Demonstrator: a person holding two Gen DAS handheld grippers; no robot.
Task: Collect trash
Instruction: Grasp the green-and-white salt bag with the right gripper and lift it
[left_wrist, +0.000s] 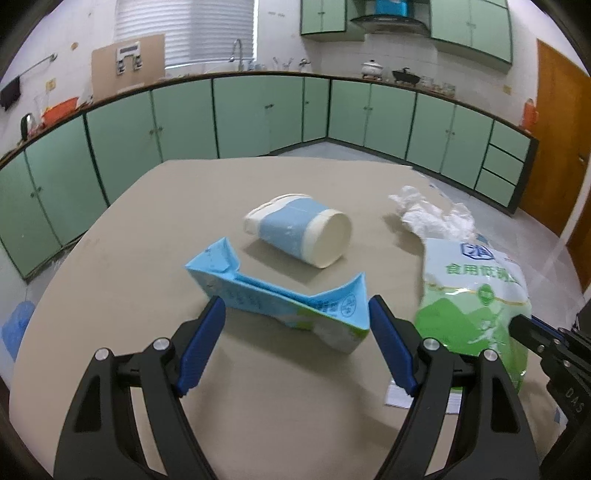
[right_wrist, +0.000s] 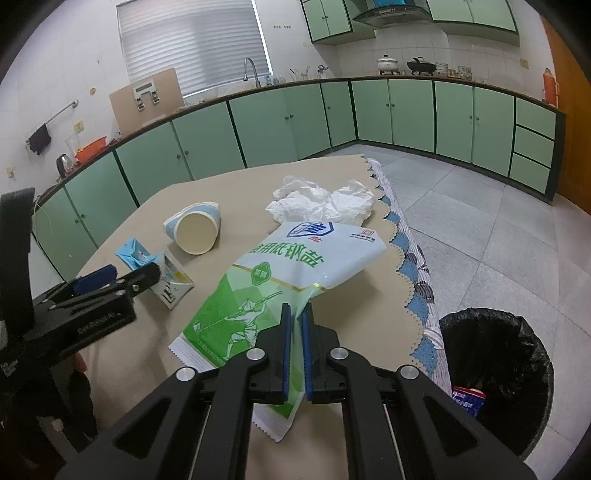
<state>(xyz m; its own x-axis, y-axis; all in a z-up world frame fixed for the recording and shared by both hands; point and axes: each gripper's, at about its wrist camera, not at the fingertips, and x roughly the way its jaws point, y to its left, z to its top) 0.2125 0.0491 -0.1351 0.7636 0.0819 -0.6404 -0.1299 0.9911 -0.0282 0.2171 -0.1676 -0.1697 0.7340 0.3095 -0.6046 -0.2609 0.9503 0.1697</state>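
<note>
left wrist view: sat low and close over the table (left_wrist: 110, 240), looking forward and down toward the cabinets (left_wrist: 258, 114)
right wrist view: same tilt, further right
shared: table, cup (right_wrist: 194, 229), carton (left_wrist: 280, 299), bag (right_wrist: 295, 273), tissue (left_wrist: 432, 214)

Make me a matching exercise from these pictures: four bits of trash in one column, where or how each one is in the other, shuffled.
1. carton
2. paper cup
3. green bag
4. tissue

A. crumpled near the table's far edge
B. pinched in the right gripper
C. lying on its side
D. flattened, between the open left gripper fingers

Pairs: 1-D, 2-C, 3-B, 4-A
</note>
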